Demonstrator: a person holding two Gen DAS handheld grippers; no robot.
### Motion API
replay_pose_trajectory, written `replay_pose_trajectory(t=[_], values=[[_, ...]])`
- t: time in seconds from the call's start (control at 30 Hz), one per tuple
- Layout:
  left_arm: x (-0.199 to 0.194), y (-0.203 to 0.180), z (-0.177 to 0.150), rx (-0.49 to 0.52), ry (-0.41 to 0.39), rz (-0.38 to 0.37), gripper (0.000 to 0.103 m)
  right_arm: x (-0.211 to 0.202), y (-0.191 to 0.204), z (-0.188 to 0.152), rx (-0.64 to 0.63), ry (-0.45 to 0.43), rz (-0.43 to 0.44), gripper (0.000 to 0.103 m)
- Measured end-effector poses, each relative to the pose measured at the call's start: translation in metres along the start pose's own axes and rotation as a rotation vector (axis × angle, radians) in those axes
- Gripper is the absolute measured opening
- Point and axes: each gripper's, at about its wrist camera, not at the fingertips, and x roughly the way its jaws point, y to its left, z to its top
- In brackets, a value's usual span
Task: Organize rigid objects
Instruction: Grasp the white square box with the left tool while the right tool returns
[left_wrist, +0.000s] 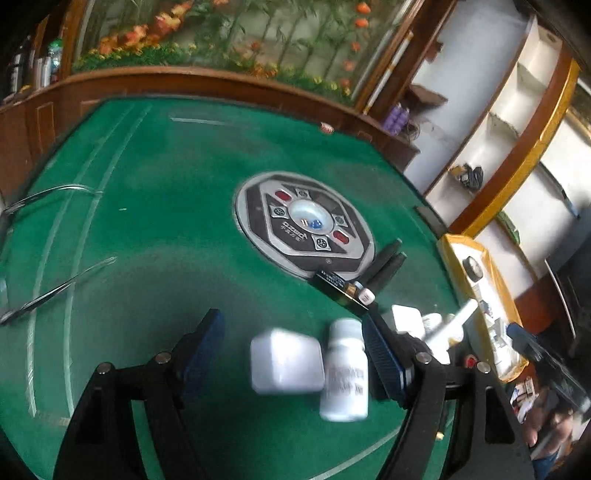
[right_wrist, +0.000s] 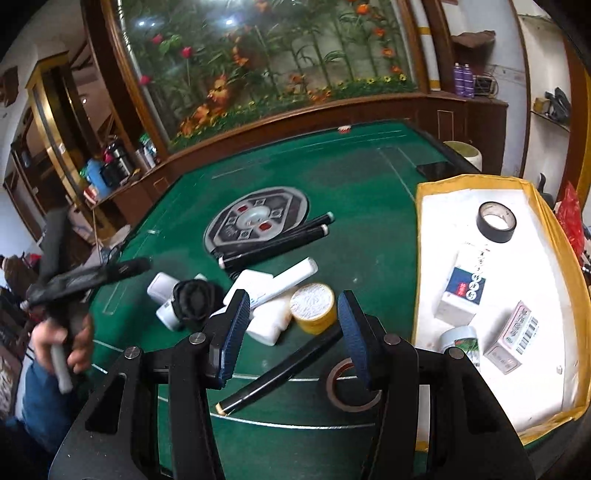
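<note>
We see the things to be sorted lying in a loose heap on the green table (right_wrist: 332, 177), near its right side. In the left wrist view a white bottle (left_wrist: 345, 373) and a white block (left_wrist: 286, 362), both blurred, lie between the fingers (left_wrist: 205, 343) of the left gripper (left_wrist: 291, 354); the fingers stand wide, and the bottle is just beside the right one, though we cannot tell whether it touches. Nothing is gripped there.

In the right wrist view the right gripper (right_wrist: 291, 332) hangs over the near part of the heap with its fingers (right_wrist: 232, 332) partly apart and nothing held between them. Beyond them sit a round yellow tin (right_wrist: 313, 308) with a white lid, a white box (right_wrist: 267, 319) touching it on the left, and a long white case (right_wrist: 286, 282) lying across another white box. A black stick (right_wrist: 280, 373) lies slanted on the table near us, with a roll of tape (right_wrist: 351, 387) just to its right. Farther off, two black tubes (right_wrist: 275, 240) rest beside the round grey panel (right_wrist: 255, 221) at the table's middle.

To the right stands a yellow tray (right_wrist: 546, 229) with a white lining, holding a black tape roll (right_wrist: 496, 221), two small cartons (right_wrist: 461, 291) and a jar. At far left a hand (right_wrist: 61, 341) holds the other gripper.
</note>
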Motion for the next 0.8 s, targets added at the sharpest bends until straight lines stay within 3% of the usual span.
replay_pose_trajectory(t=[0.07, 0.13, 0.17, 0.27, 0.33, 0.47, 0.53, 0.67, 0.8], values=[[0.013, -0.002, 0.005, 0.018, 0.033, 0.01, 0.076, -0.002, 0.003, -0.003, -0.012, 0.004, -0.003, 0.05], [0.021, -0.007, 0.003, 0.049, 0.054, 0.021, 0.066, -0.004, 0.003, -0.004, -0.017, 0.009, -0.007, 0.05], [0.021, -0.01, -0.001, 0.069, 0.064, 0.023, 0.056, -0.005, 0.002, -0.006, -0.016, 0.01, -0.009, 0.05], [0.015, -0.012, -0.016, 0.127, 0.085, 0.056, 0.049, -0.003, -0.001, -0.007, -0.013, 0.02, -0.009, 0.05], [0.003, -0.014, -0.031, 0.167, 0.091, 0.072, 0.049, -0.001, -0.003, -0.009, -0.008, 0.029, -0.004, 0.05], [-0.021, -0.014, -0.061, 0.162, 0.126, 0.023, 0.05, 0.006, -0.005, -0.011, -0.005, 0.048, 0.013, 0.05], [-0.032, -0.017, -0.07, 0.174, 0.107, 0.033, 0.05, 0.01, -0.005, -0.013, -0.001, 0.057, 0.024, 0.05], [-0.038, -0.019, -0.062, 0.177, 0.037, 0.082, 0.075, 0.02, -0.001, -0.015, 0.005, 0.082, 0.051, 0.05], [-0.021, -0.025, -0.05, 0.2, 0.07, 0.066, 0.075, 0.019, 0.008, -0.017, -0.024, 0.085, 0.054, 0.05]])
